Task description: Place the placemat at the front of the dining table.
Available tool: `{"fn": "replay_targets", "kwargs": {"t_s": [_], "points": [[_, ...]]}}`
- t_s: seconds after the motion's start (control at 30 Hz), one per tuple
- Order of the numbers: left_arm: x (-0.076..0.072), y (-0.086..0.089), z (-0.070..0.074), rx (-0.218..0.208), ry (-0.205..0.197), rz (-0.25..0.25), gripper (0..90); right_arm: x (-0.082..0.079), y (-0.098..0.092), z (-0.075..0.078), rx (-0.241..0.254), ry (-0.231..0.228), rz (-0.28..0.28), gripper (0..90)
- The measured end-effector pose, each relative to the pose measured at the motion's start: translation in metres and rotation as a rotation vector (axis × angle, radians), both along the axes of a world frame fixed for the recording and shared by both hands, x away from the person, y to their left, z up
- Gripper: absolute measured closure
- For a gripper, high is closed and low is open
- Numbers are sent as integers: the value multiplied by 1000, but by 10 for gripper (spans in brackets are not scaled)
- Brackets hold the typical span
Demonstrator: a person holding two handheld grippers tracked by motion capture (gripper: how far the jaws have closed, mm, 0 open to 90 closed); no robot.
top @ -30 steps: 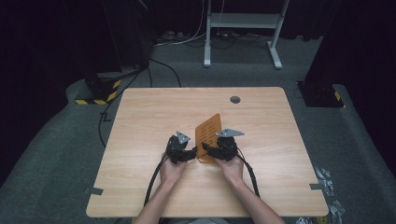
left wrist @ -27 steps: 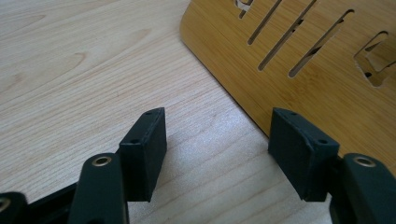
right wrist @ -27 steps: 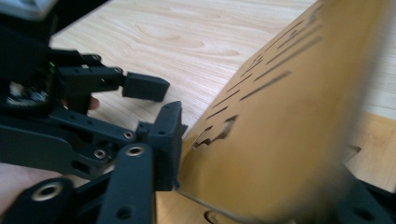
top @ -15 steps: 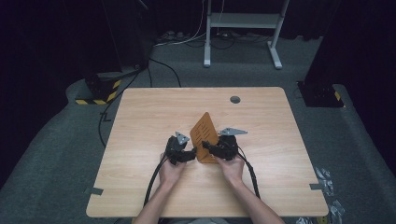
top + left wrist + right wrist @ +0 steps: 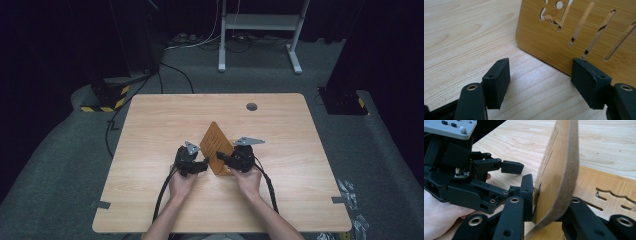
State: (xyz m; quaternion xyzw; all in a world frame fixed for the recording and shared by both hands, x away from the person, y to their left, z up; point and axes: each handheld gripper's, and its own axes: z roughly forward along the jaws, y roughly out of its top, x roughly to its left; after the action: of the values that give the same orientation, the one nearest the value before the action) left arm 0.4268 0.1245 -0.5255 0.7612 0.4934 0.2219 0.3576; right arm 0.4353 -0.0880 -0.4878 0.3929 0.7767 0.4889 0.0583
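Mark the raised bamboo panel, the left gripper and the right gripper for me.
raised bamboo panel (image 5: 215,142): high view, its slotted face.
left gripper (image 5: 540,80): left gripper view, midway between its open jaws.
right gripper (image 5: 549,202): right gripper view, where the jaws clamp the panel's edge.

A light wooden table (image 5: 165,130) is standing in the middle of a dark room, and light is falling mainly on its top. A small round grey cap (image 5: 251,106) is sitting in the tabletop at about 12 o'clock. Grey carpet (image 5: 60,170) is covering the floor all around. At 12 o'clock a white metal frame (image 5: 260,30) is standing on the carpet. At 10 o'clock a black block with yellow-black stripes (image 5: 106,97) is lying, and black cables (image 5: 175,70) are running past it. The walls are staying in darkness.
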Motion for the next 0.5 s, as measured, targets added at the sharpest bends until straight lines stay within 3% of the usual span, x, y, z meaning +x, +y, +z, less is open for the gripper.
{"fn": "replay_targets", "kwargs": {"t_s": [0.5], "points": [[-5,7,0,11,18,-14,313,-1,-2,4,31,-5,13,861]]}}
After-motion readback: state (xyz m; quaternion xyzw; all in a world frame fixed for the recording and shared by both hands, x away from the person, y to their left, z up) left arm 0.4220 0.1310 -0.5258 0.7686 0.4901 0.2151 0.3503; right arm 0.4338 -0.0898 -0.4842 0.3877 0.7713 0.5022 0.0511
